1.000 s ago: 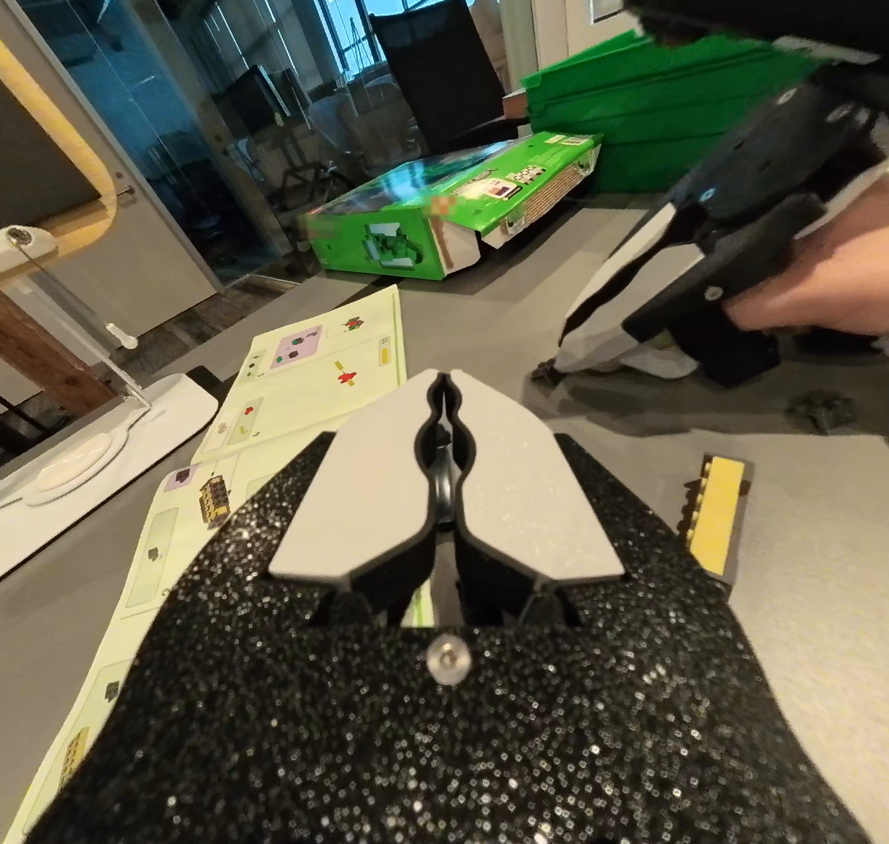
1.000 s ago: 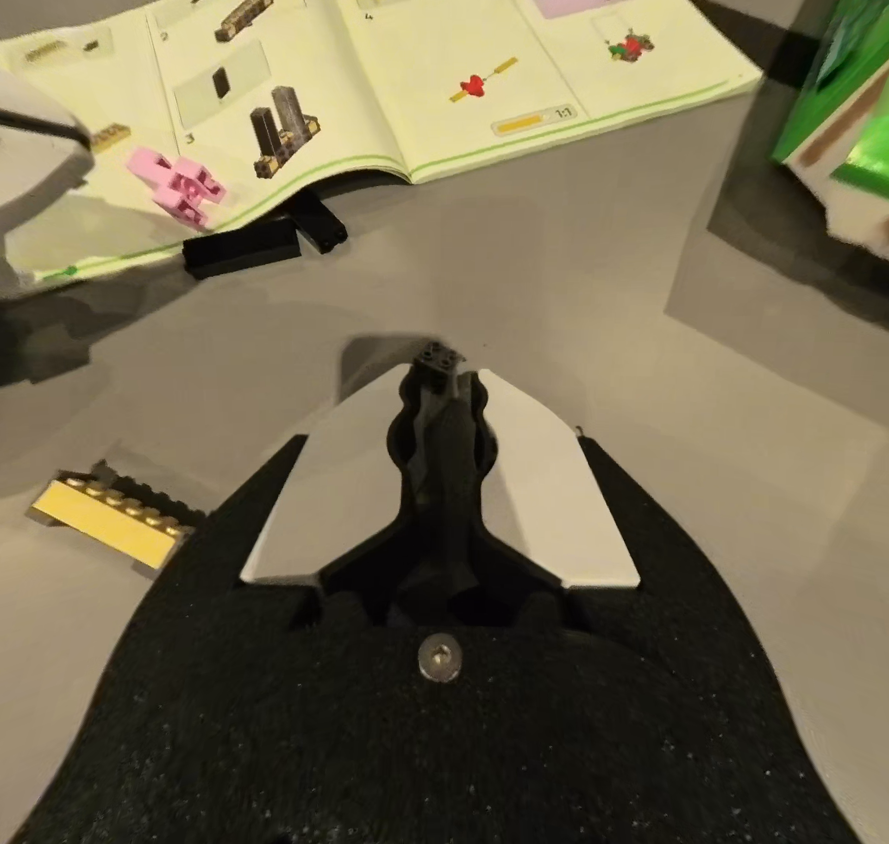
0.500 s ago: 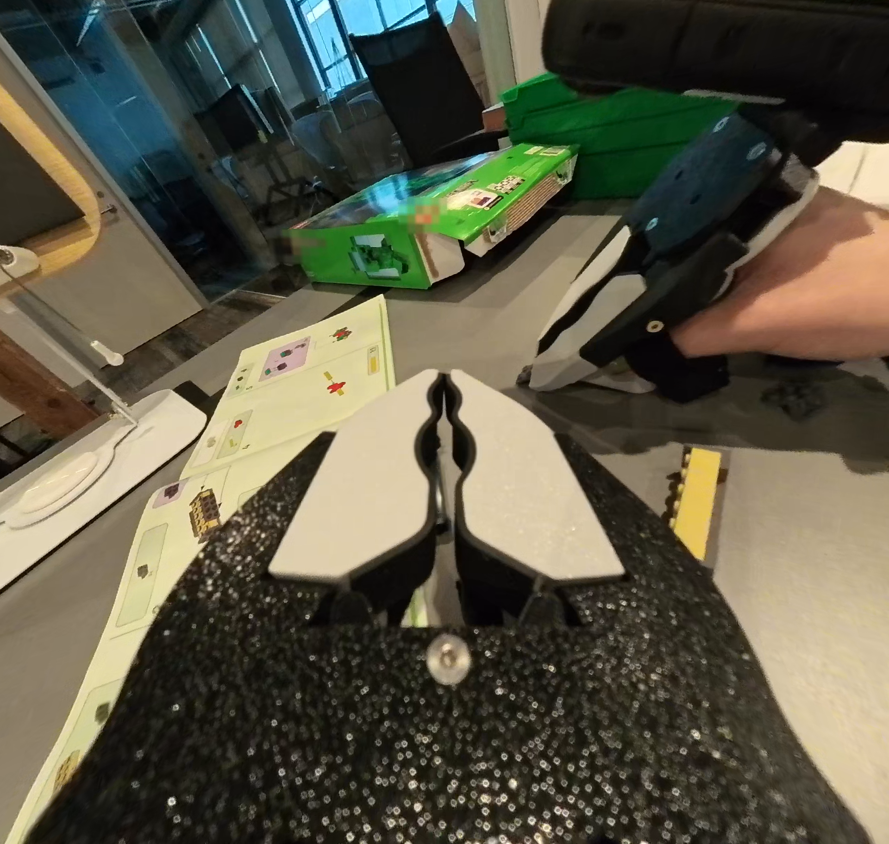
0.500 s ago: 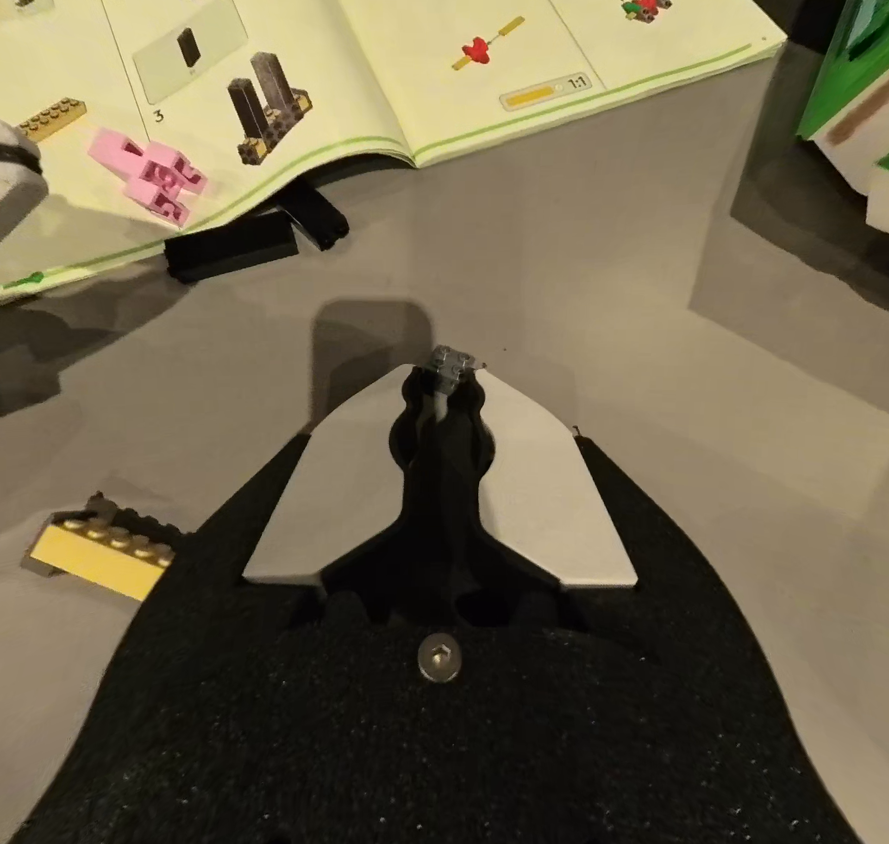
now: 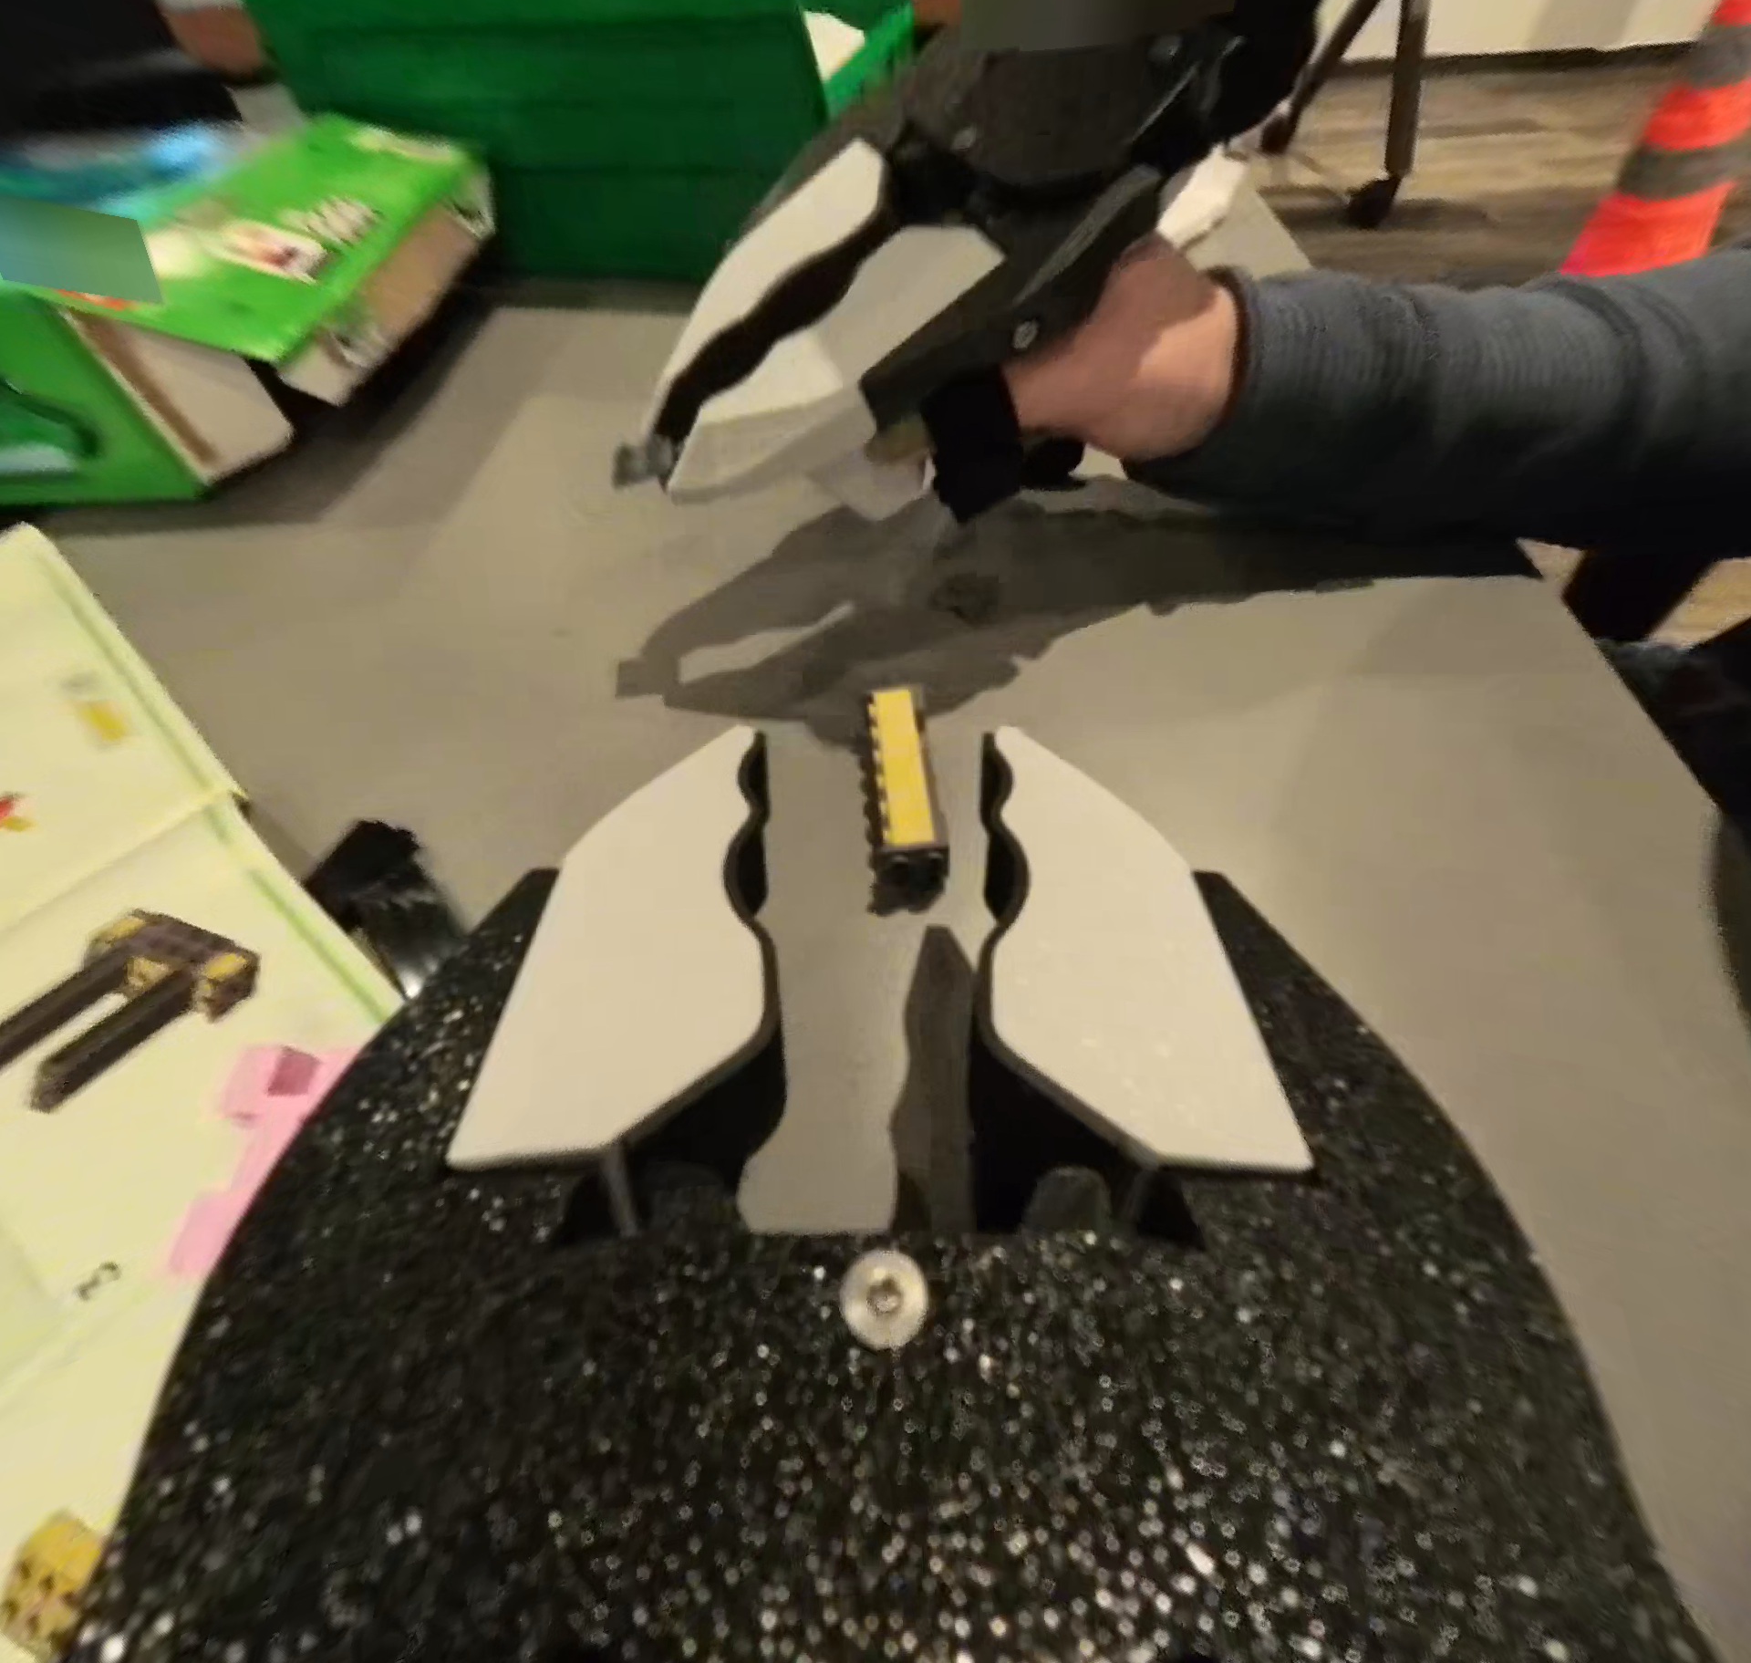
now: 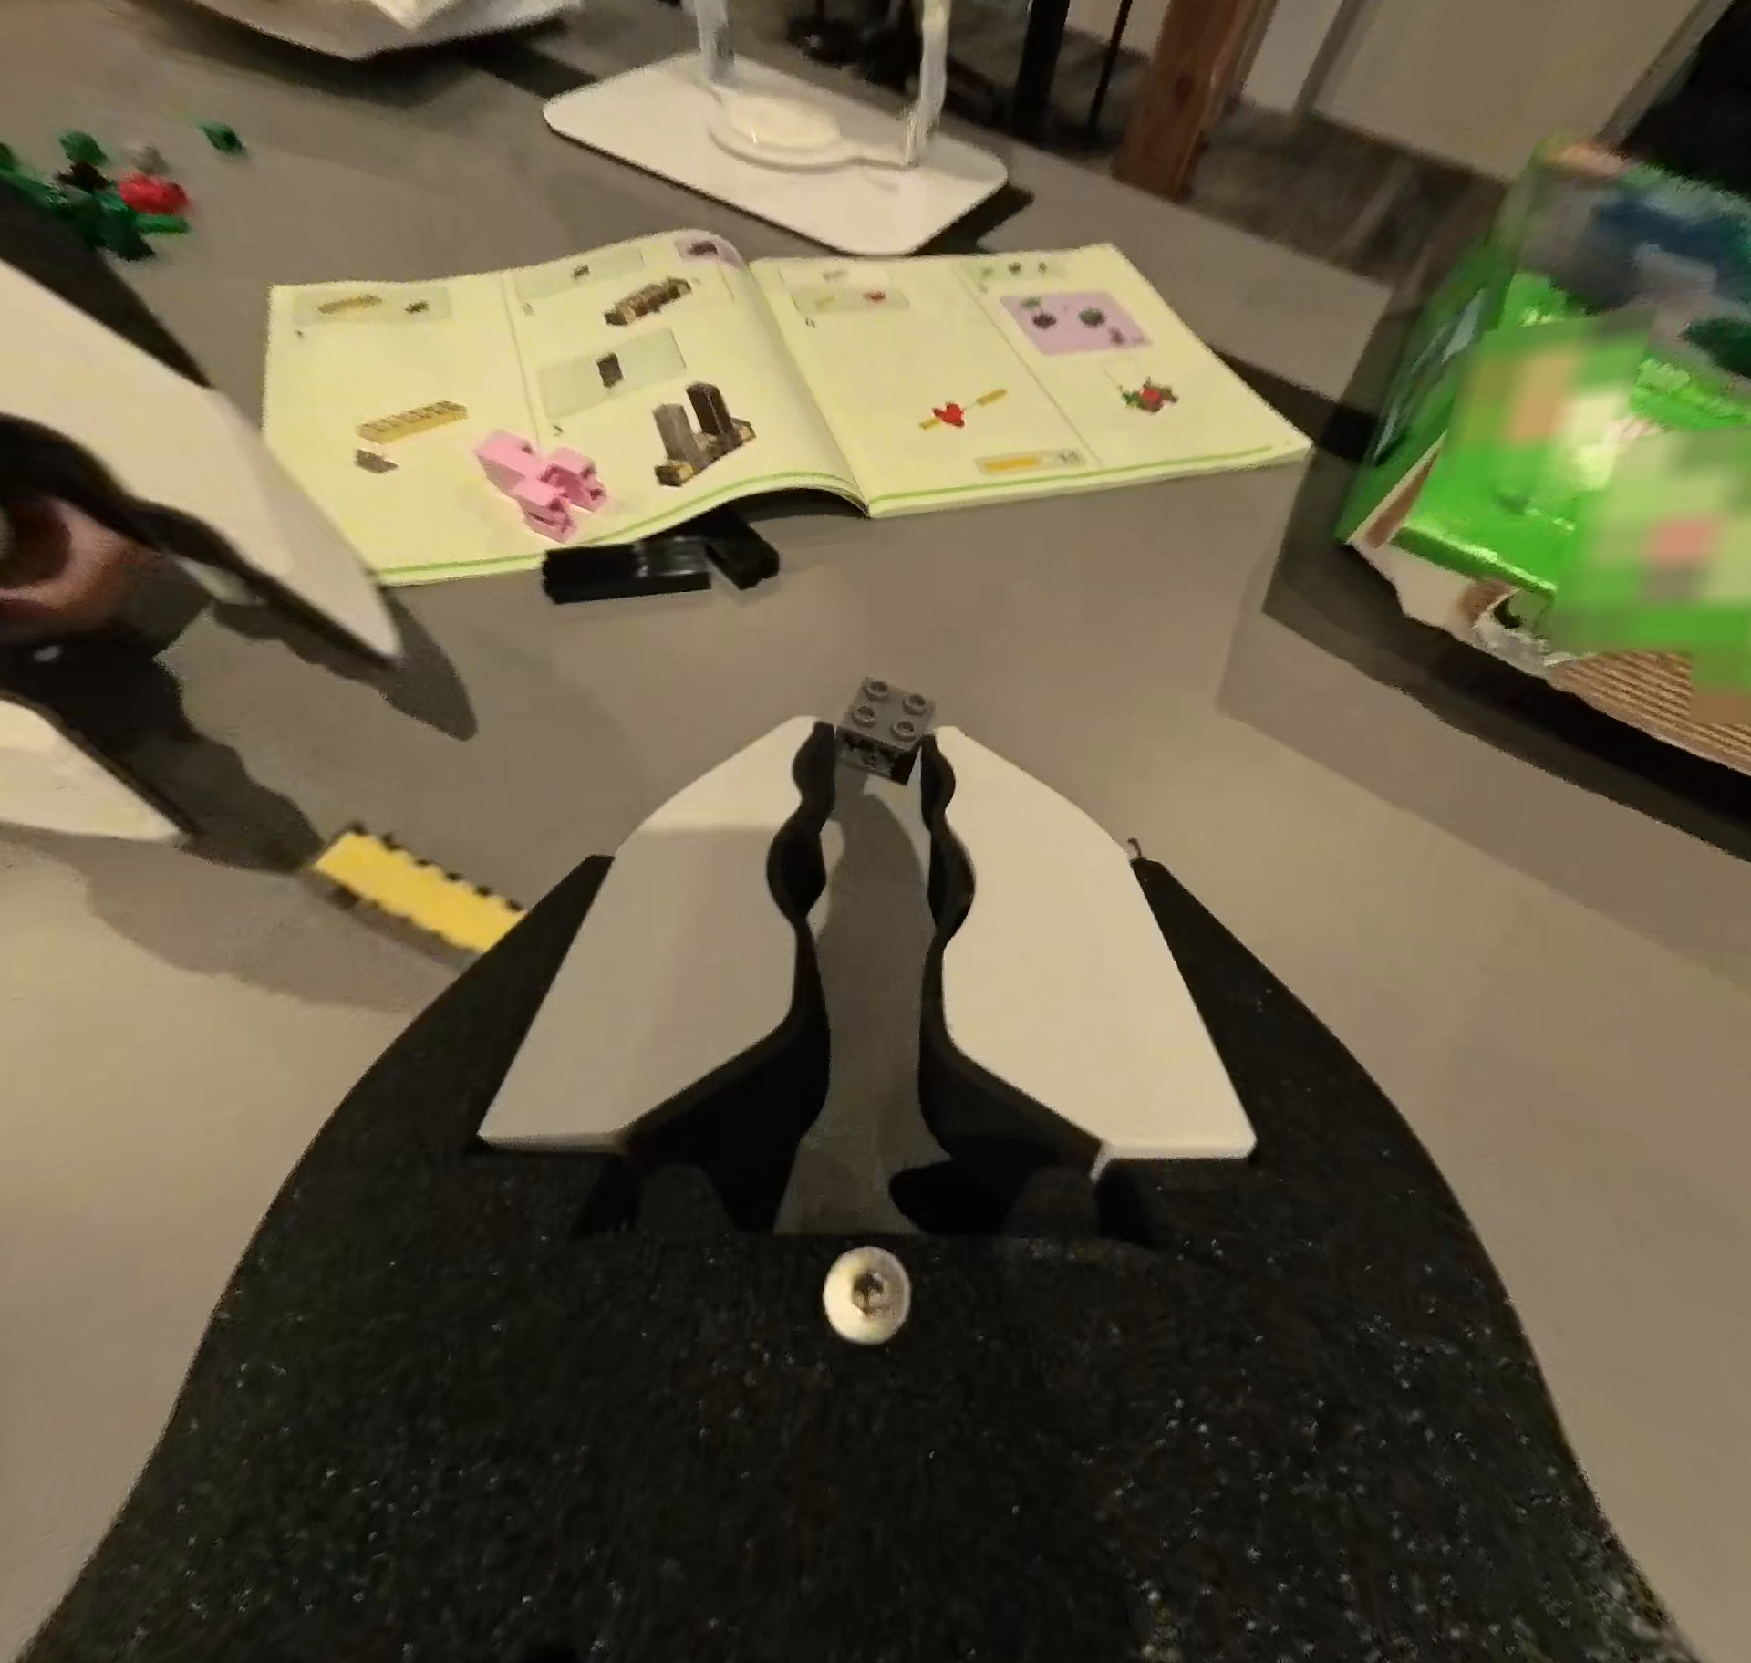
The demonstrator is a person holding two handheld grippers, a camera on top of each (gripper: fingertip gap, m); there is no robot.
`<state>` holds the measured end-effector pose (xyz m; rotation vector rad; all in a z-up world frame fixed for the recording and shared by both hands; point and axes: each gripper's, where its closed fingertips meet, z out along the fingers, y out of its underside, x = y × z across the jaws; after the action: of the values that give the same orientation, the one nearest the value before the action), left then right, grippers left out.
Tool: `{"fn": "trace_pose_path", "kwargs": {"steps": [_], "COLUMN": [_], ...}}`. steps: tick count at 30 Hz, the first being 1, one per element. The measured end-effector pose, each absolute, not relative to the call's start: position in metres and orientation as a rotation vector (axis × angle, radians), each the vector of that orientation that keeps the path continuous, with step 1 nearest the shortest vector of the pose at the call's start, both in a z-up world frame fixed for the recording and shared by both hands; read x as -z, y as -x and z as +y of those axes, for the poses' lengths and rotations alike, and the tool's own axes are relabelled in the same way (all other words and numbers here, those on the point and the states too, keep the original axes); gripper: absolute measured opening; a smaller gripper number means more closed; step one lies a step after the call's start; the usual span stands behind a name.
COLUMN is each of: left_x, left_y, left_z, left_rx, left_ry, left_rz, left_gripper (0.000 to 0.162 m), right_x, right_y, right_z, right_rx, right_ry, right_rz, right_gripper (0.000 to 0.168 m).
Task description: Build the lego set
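The left wrist view rides behind its own grey-fingered, black glittery gripper (image 5: 872,769), looking low and close across the matte grey table (image 5: 1326,812) toward a green cardboard box (image 5: 237,243). The right wrist view sits higher, tilted down over the same table toward an open pale-green instruction booklet (image 6: 758,385). Both share the long yellow studded brick (image 5: 908,788) (image 6: 417,897) (and each glimpses the other gripper).

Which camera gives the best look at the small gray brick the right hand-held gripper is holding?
The right wrist view: the gray brick sits sharp and close at the right hand-held gripper tips, its four studs visible. The left wrist view shows only a small blurred gray bit at those tips.
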<state>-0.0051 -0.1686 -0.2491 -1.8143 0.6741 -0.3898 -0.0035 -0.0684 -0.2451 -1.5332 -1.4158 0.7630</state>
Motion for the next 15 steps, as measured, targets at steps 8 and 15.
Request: {"fn": "trace_pose_path", "kwargs": {"steps": [8,15], "left_x": [0.290,0.294], "left_y": [0.011,0.010], "left_z": [-0.179,-0.175], "left_rx": [0.129,0.066], "left_ry": [2.043,2.056], "left_rz": [0.816,0.816], "left_gripper": [0.030,0.016], "right_x": [0.238,0.248], "right_y": [-0.009,-0.009], "right_z": [-0.125,-0.167], "right_rx": [-0.803,-0.877], "right_ry": [1.442,1.546], "right_rz": [-1.447,-1.497], "right_gripper": [0.017,0.016]}}
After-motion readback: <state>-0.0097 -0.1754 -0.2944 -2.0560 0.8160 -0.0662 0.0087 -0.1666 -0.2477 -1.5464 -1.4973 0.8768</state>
